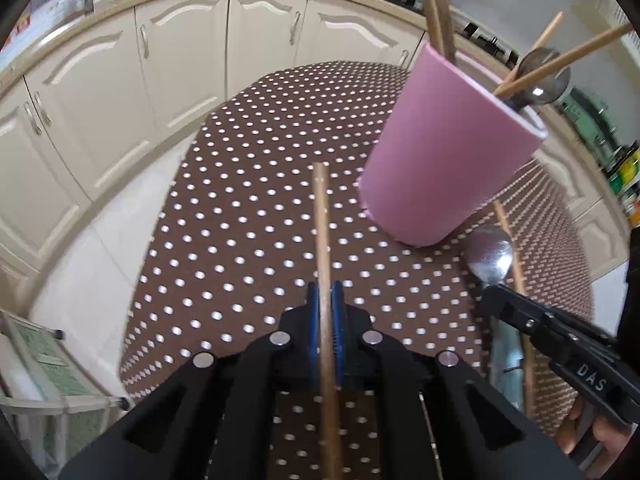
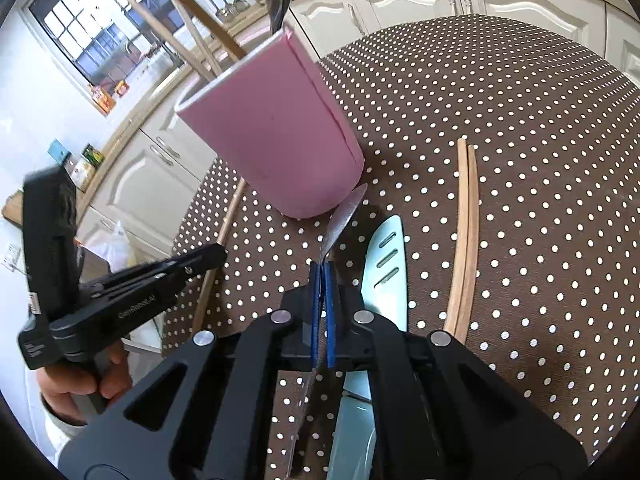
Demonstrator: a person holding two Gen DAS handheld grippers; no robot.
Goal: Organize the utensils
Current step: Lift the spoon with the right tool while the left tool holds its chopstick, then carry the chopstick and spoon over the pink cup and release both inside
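Note:
A pink utensil holder [image 1: 448, 152] stands on the dotted brown tablecloth [image 1: 248, 208] with chopsticks [image 1: 436, 8] and a spoon [image 1: 548, 80] in it; it also shows in the right wrist view [image 2: 276, 132]. My left gripper [image 1: 326, 292] is shut on a wooden chopstick [image 1: 322, 220], held above the table left of the holder. My right gripper [image 2: 323, 276] is shut on a metal spoon [image 2: 340, 220], seen edge-on, its bowl close to the holder's base. In the left wrist view the spoon's bowl [image 1: 490, 254] shows ahead of the right gripper [image 1: 496, 294].
A light blue knife [image 2: 384, 264] lies on the cloth under my right gripper. A pair of chopsticks [image 2: 464, 236] lies to its right. Cream kitchen cabinets [image 1: 180, 64] curve behind the table. A rack [image 1: 48, 376] stands at lower left.

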